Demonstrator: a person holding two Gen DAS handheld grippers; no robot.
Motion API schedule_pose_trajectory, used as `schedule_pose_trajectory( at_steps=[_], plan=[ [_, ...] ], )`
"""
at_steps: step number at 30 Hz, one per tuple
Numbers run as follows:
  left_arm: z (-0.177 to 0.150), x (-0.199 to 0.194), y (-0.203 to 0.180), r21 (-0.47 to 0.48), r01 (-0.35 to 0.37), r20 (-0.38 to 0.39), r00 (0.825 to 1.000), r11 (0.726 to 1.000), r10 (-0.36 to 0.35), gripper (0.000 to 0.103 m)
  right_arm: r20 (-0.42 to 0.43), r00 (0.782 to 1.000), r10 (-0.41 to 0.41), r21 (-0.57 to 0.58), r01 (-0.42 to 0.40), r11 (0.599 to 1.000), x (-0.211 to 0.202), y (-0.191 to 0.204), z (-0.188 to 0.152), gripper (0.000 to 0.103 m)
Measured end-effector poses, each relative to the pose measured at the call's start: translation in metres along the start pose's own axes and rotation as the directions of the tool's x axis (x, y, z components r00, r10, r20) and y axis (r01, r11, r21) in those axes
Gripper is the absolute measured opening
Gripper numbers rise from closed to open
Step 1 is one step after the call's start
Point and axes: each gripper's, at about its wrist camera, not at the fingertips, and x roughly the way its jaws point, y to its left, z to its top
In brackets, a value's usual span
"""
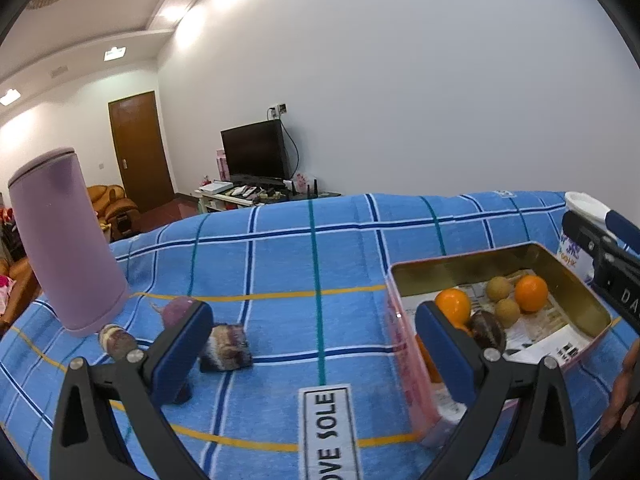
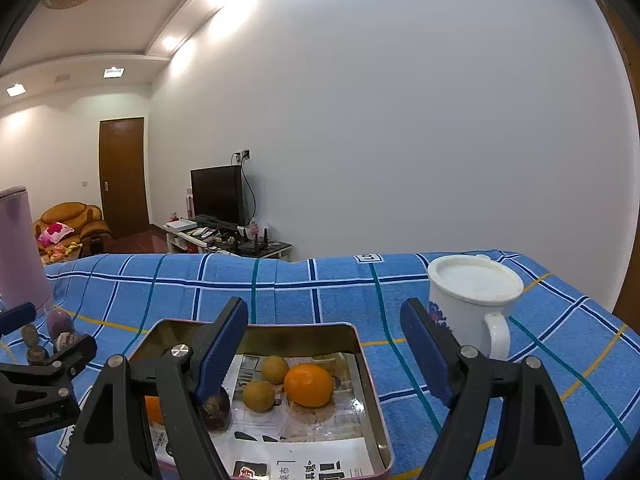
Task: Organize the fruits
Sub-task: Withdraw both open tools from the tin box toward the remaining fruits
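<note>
- Fruit is split between two spots on the blue checked towel-like cloth (image 1: pixel 320 248): the shallow rectangular metal tin with gold inner walls (image 2: pixel 356 344) already has two round oranges (image 2: pixel 308 385), two small brownish-green round fruits (image 2: pixel 258 396) and a dark, wrinkled purple fruit (image 2: pixel 216 412) lying on printed paper.
- Loose pieces lie well apart from the tin, near the tall lilac cylinder (image 1: pixel 64 240): a mottled purple-brown chunk (image 1: pixel 226 347), a smooth purple round one (image 1: pixel 180 312) and a small striped one (image 1: pixel 116 340).
- Left gripper (image 1: pixel 316 348) hangs over the cloth, jaws spread wide, nothing between the blue pads; the chunk sits just beside its left finger.
- Right gripper (image 2: pixel 324 344) hovers above the tin, jaws also wide apart and empty, with the white lidded ceramic mug (image 2: pixel 474 304) close on its right.
- Handling, as I judge it: the loose pieces look light and firm, the round one likely to roll, so pinch across its widest middle.
- Chunk looks irregular; take its flatter sides, gently, as the skin may bruise.
</note>
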Motion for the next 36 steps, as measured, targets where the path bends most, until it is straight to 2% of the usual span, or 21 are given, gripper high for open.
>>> schedule_pose_trajectory(
  at_steps=[5,14,22,36],
  plan=[
    [-0.002,-0.002,0.011,0.023,-0.022,0.010,1.000,0.999,0.021,0.103,-0.036,0.999,0.001,0.031,0.000,1.000,0.000,0.006,-0.001,0.080],
    [-0.006,-0.002,0.035,0.018,-0.036,0.002,0.999,0.999,0.036,0.103,-0.088,0.996,0.012,0.015,-0.010,1.000,0.000,0.036,-0.006,0.080],
    [-0.009,-0.001,0.061,0.012,-0.055,-0.001,0.999,0.998,0.055,0.103,-0.123,0.990,0.064,0.028,-0.061,0.998,0.003,0.068,-0.008,0.080],
    [-0.017,0.006,0.123,-0.027,-0.120,-0.034,0.992,0.992,0.119,0.103,-0.130,0.980,0.148,0.005,-0.149,0.989,0.003,0.128,-0.011,0.080]
  ],
)
